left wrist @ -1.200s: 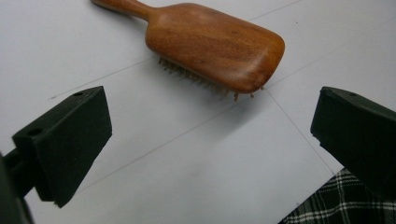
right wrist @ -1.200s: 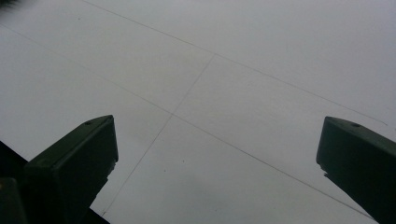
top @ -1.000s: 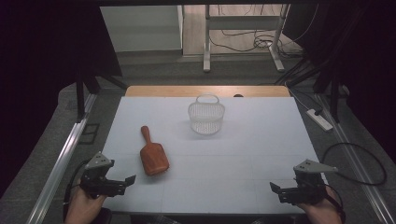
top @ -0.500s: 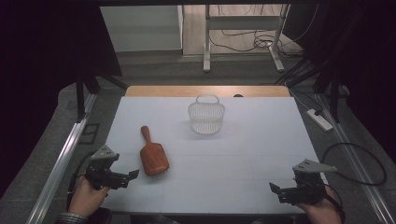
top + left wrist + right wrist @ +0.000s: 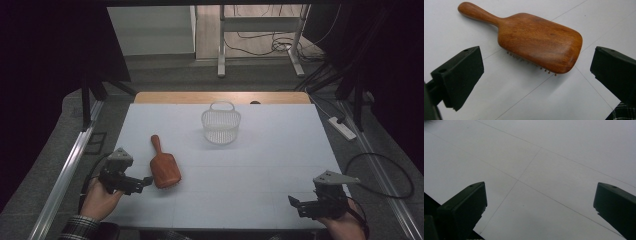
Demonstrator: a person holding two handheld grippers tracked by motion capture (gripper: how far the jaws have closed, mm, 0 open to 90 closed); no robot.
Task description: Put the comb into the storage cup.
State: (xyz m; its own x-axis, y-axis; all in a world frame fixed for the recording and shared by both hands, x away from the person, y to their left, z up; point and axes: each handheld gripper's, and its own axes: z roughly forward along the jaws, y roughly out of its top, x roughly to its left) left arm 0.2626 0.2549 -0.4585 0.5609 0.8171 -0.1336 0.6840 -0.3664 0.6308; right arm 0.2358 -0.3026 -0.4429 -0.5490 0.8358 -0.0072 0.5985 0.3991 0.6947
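Observation:
A brown wooden hairbrush (image 5: 164, 166) lies bristles down on the white table (image 5: 260, 165), handle pointing away from me. My left gripper (image 5: 142, 182) is open just left of the brush head, not touching it. In the left gripper view the hairbrush (image 5: 536, 40) lies ahead of the left gripper (image 5: 536, 82), whose wide-apart jaws hold nothing. A white mesh basket (image 5: 221, 125) with a handle stands upright at the table's far middle. My right gripper (image 5: 296, 204) is open at the near right edge. In the right gripper view the right gripper (image 5: 539, 210) has bare table (image 5: 554, 162) between its jaws.
A wooden strip (image 5: 220, 97) runs along the table's far edge. A metal rail (image 5: 67, 170) flanks the left side. A power strip (image 5: 342, 127) and cables (image 5: 385, 170) lie on the floor at the right. Table legs (image 5: 220, 45) stand beyond.
My left gripper has moved forward and to the right, up close to the hairbrush head. The right gripper, the brush and the basket have stayed put.

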